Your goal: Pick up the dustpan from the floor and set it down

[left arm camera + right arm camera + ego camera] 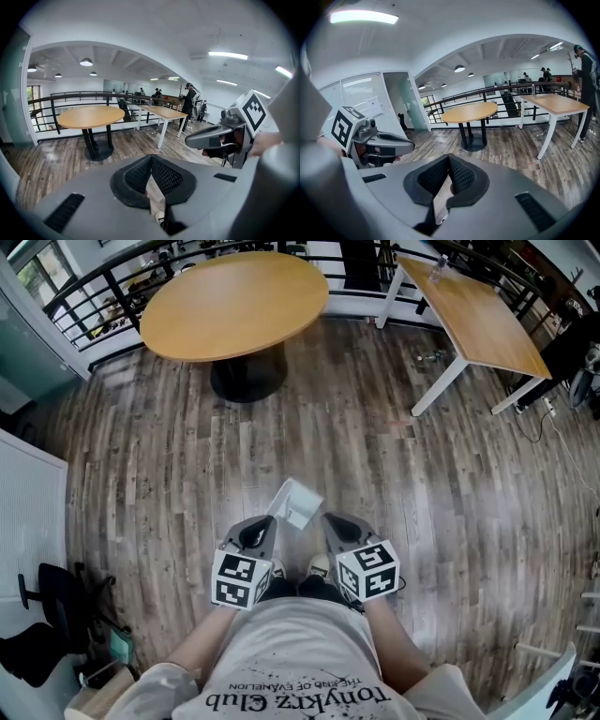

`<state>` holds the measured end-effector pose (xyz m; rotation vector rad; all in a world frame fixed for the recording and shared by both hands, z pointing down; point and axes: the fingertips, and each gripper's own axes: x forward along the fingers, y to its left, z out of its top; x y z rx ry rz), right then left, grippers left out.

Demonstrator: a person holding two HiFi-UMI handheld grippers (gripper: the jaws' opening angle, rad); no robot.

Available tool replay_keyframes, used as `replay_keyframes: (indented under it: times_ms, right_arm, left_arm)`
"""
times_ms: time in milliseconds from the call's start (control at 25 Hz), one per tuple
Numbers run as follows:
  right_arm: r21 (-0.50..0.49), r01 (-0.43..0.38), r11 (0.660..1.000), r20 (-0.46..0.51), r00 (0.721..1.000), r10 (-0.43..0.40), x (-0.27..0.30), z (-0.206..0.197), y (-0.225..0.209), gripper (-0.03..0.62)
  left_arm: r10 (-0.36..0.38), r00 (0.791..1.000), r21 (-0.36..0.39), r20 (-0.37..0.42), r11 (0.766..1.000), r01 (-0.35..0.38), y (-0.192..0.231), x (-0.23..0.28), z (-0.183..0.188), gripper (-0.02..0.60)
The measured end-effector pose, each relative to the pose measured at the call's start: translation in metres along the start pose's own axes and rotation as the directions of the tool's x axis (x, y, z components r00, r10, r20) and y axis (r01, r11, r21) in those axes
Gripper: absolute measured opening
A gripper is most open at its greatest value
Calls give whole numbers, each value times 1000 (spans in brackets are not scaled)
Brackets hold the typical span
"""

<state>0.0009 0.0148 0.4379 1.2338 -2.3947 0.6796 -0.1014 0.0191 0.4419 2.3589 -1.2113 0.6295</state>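
A pale dustpan (298, 502), smooth, flat-sided and angular, was seen in the head view between the tips of the two grippers and close beside both. Whether it lay on the floor or was touched by a jaw could not be told. The left gripper (151, 159) was found closed, its black mesh-textured pads (165, 176) brought together at the tip inside smooth grey shells, with nothing made out between them. The right gripper (448, 158) was closed likewise, its pads meeting in the same V shape. The floor (169, 474) was laid in streaked grey-brown wood-grain planks. A round table (234, 301) with a matte tan top on a black pedestal stood well ahead, a rectangular table (478, 320) on white legs to its right, and a black railing (103, 277) behind them. Broad open floor was left between the tables and the grippers, and a black chair (42, 620) crowded the lower left edge.
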Motion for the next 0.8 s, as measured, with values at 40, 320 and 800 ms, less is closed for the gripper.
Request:
replay_keyframes:
  times_ms: [40,320,800]
  right_arm:
    - [3,3,1000,-1,1000,-3,-1,-1,-1,25]
    - [10,6,1000,-4,1000,-6,-3,-1,-3,25]
    - [-4,3,1000,14,1000,-3,-6,2,-4,25]
  left_arm:
    - [-1,1000,-4,2,1000,1,0,0,1,23]
    - [-9,1000,-31,3,999,9,-1,-3,5,23]
    - [-12,1000,-46,-9,999,12,-8,2,5,23]
